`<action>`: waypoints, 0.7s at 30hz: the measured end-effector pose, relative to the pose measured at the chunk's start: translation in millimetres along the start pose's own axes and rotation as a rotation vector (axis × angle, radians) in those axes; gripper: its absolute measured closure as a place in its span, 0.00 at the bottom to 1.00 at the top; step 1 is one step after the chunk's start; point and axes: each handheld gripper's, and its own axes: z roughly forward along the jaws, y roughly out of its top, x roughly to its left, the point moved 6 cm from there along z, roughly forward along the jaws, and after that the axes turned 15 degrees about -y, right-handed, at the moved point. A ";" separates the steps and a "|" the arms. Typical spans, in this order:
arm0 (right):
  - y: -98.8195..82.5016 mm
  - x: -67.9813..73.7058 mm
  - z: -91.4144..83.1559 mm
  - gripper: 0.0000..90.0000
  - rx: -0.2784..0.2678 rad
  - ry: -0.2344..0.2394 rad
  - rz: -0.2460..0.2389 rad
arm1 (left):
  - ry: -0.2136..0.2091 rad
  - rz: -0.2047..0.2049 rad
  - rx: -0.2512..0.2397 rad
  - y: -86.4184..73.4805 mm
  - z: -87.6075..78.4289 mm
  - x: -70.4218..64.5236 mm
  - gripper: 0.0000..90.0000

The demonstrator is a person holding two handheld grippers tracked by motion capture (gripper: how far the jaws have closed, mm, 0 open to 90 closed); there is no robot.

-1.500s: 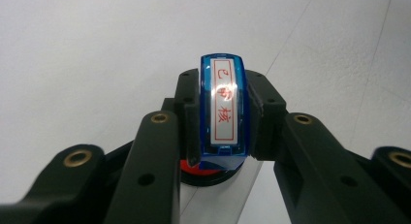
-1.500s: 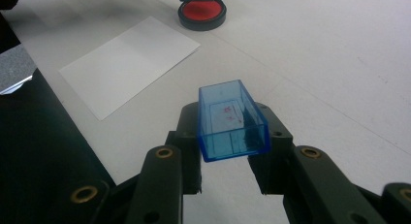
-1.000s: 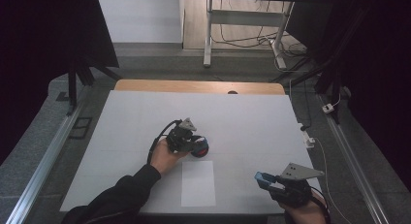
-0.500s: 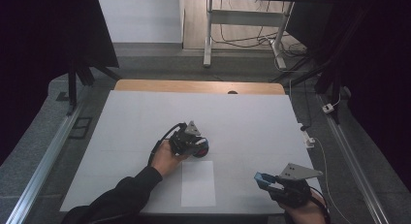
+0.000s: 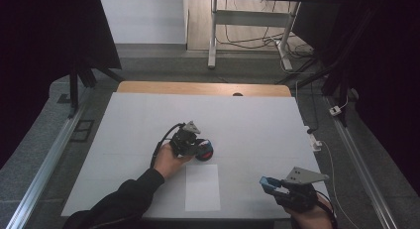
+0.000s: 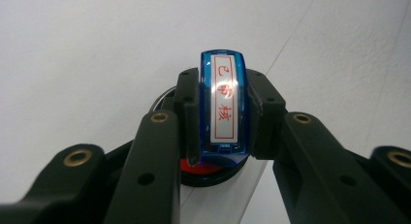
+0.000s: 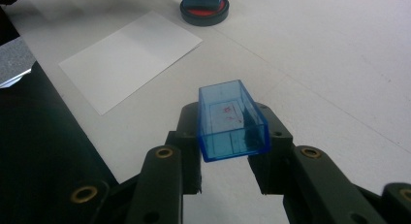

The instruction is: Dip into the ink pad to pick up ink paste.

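1. The left gripper [image 5: 197, 148], just left of centre in the high view, has crept a little to the right across the white table [image 5: 257, 125] over the last second. Its jaws are clamped on the blue translucent plastic stamp with a white label of red characters [image 6: 224, 105].
2. In the left gripper view the stamp stands upright, its base down in the round black ink pad with a red centre [image 6: 208, 169]. I judge the stamp is being inked.
3. The right gripper [image 5: 271, 185], at the lower right of the high view, has not moved. Its jaws grip the blue translucent plastic cap [image 7: 231, 120], open side up and held just above the table.
4. The white rectangular sheet of paper [image 5: 202, 187] lies bare at the lower centre of the high view, between the two grippers and just below the ink pad.
5. With the cap off and the stamp on the pad, pressing it onto the paper looks like the step to come.
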 end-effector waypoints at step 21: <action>0.0 -0.3 0.6 0.76 0.002 0.004 0.003 | 0.007 0.007 0.020 1.5 -0.7 -1.1 0.78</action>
